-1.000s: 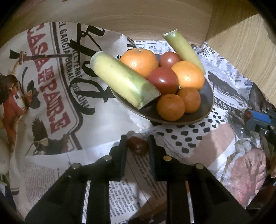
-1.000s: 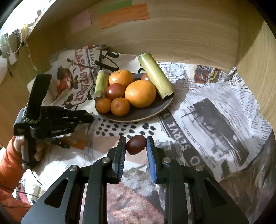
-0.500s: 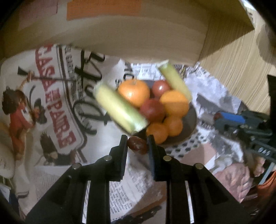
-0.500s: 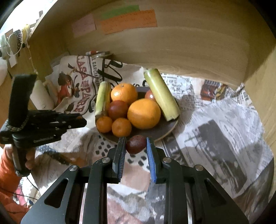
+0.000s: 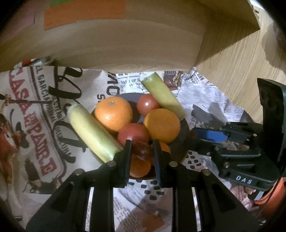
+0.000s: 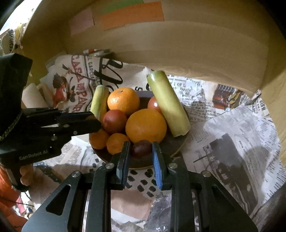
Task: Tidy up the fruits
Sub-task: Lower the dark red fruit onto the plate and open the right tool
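A dark plate [image 5: 185, 125] [image 6: 178, 144] on newspaper holds oranges [image 5: 113, 111] [image 6: 145, 125], red tomatoes [image 5: 133, 134] [image 6: 114, 121] and two pale green stalk pieces [image 5: 93, 133] [image 6: 168, 103]. My left gripper [image 5: 141, 149] is shut on a small dark red fruit [image 5: 142, 151], held over the plate's near edge above the small oranges. My right gripper [image 6: 139, 149] is shut on another small dark red fruit [image 6: 141, 148] at the plate's front, just before the big orange. Each gripper shows in the other's view, the right gripper [image 5: 194, 135] and the left gripper [image 6: 96, 123].
Newspaper sheets [image 6: 232, 133] cover the surface. A wooden back wall [image 5: 125, 44] with coloured sticky notes [image 6: 132, 15] rises close behind the plate, and a wooden side wall [image 5: 232, 62] stands at the right. A hand in an orange sleeve [image 6: 10, 187] holds the left gripper.
Both grippers, each still shut on its small red fruit, have moved in toward the plate and now reach its near edge. The left one has also risen.
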The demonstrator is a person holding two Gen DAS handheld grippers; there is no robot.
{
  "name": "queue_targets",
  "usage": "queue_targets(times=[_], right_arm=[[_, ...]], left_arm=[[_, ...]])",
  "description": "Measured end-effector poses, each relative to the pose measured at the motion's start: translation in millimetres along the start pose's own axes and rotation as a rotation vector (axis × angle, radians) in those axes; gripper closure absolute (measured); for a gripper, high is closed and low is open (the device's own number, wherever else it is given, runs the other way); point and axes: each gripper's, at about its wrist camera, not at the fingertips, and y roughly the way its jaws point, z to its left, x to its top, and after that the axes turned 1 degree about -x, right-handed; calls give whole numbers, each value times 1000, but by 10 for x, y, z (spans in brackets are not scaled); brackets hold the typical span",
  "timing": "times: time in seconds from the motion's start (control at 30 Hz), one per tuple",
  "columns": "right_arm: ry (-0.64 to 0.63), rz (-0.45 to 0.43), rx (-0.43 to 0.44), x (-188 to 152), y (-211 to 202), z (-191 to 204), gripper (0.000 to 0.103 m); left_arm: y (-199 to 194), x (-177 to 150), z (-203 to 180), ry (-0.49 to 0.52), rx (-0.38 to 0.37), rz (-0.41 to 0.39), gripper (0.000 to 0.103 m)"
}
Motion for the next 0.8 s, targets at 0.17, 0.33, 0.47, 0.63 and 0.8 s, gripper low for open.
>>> queue_targets(times=[0.17, 0.33, 0.47, 0.63, 0.8], right_arm=[[-2, 37, 6, -41, 143, -23, 81], [5, 62, 22, -67, 239, -43, 80], [13, 74, 36, -83, 261, -63, 77], [20, 52, 21, -74, 189, -83, 69], [34, -15, 5, -36, -51, -85, 69]], left_arm=[[108, -7, 25, -11, 4, 16, 80], [121, -11, 7, -5, 10, 12, 78], [119, -18, 3, -7, 1, 12, 74], [29, -41, -28, -12, 19, -7, 68], [-247, -52, -20, -31, 49, -70, 68]])
